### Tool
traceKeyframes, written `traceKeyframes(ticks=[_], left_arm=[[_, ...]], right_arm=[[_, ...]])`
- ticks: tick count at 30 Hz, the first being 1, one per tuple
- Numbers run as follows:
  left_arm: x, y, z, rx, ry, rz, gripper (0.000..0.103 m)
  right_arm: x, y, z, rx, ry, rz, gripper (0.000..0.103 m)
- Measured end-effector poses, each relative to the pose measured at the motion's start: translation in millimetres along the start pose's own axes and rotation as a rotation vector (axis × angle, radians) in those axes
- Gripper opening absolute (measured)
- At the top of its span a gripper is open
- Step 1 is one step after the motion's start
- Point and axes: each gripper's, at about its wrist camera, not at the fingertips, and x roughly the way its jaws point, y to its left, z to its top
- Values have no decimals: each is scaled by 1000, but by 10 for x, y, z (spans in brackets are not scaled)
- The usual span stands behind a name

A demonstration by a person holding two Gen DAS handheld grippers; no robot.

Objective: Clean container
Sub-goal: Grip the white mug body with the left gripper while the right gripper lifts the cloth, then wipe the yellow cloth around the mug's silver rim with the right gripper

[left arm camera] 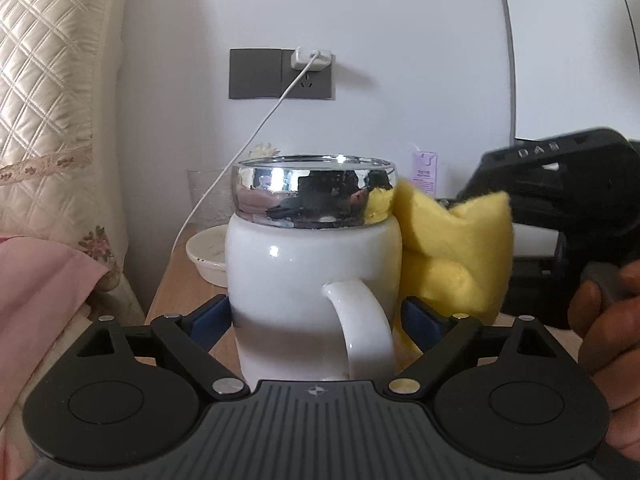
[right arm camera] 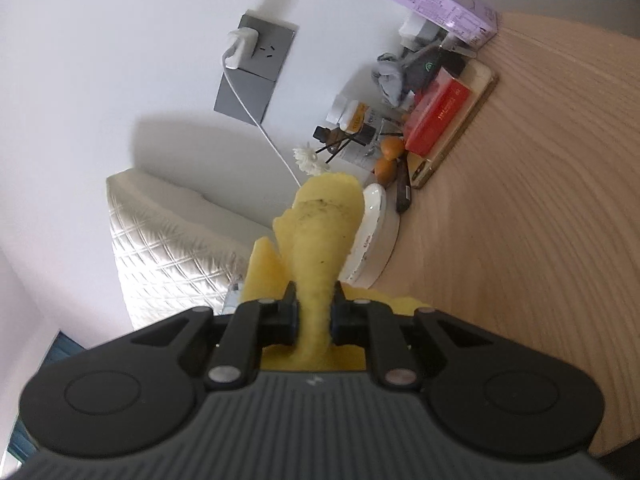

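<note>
A white ceramic mug [left arm camera: 304,272] with a shiny silver rim band stands upright, handle toward the camera. My left gripper [left arm camera: 316,320] is shut on the mug, its blue-padded fingers [left arm camera: 208,320] against both sides of the lower body. A yellow cloth [left arm camera: 452,256] presses against the mug's right side, held from the right by the other black gripper body [left arm camera: 560,204]. In the right wrist view my right gripper [right arm camera: 314,316] is shut on the yellow cloth [right arm camera: 320,232], which sticks up between the fingers with dark smudges on it. The mug is hidden there.
A wooden bedside table [right arm camera: 520,220] carries a white dish [left arm camera: 208,256], a clear glass [left arm camera: 208,196], a purple box [right arm camera: 440,0], a red box [right arm camera: 436,118], oranges [right arm camera: 386,160] and clutter. A wall socket with charger and cable [left arm camera: 308,60] is behind. A quilted cream pillow [left arm camera: 48,120] lies left.
</note>
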Motion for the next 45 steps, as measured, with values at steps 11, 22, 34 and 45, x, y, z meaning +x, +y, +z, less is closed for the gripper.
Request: traceKeyframes(ticks=[11, 22, 34, 45], left_arm=[[-10, 31, 38, 18, 28, -17, 90], [-3, 77, 78, 72, 56, -152, 90], [21, 102, 49, 80, 34, -208, 90], [54, 245, 65, 115, 38, -314, 90]], right_arm=[[155, 7, 153, -8, 44, 33, 16], [57, -149, 122, 58, 25, 37, 17], [41, -177, 269, 71, 62, 137, 18], [56, -234, 263, 89, 73, 123, 18]])
